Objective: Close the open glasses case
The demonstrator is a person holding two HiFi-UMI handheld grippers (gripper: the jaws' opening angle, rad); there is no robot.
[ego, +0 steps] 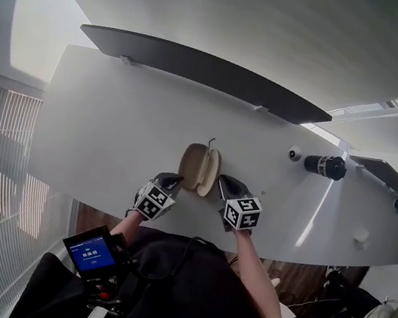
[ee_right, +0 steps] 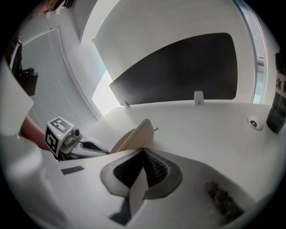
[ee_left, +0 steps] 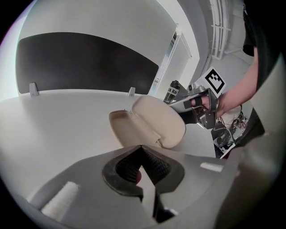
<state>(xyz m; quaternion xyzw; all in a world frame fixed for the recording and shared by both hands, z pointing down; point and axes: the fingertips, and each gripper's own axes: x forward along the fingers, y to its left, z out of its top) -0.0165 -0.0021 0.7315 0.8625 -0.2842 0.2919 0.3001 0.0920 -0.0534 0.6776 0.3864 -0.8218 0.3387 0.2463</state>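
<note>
A beige glasses case [ego: 199, 168] stands part open on the white desk [ego: 106, 132], its two halves in a narrow V. In the left gripper view the case [ee_left: 149, 123] lies just past the jaw tips, the lid leaning right and the hollow base showing at left. My left gripper [ego: 173, 182] is at the case's near left and is shut with nothing in it [ee_left: 140, 147]. On the case's near right, my right gripper [ego: 223, 183] is also shut and empty [ee_right: 143, 151], with the case's edge [ee_right: 134, 136] right at its tips.
A long dark panel [ego: 206, 69] runs along the desk's back edge. A black cylinder [ego: 325, 165] and a small white round object [ego: 294, 153] lie at the right, with a laptop [ego: 388, 173] further right. A device with a blue screen [ego: 94, 254] hangs below the desk's near edge.
</note>
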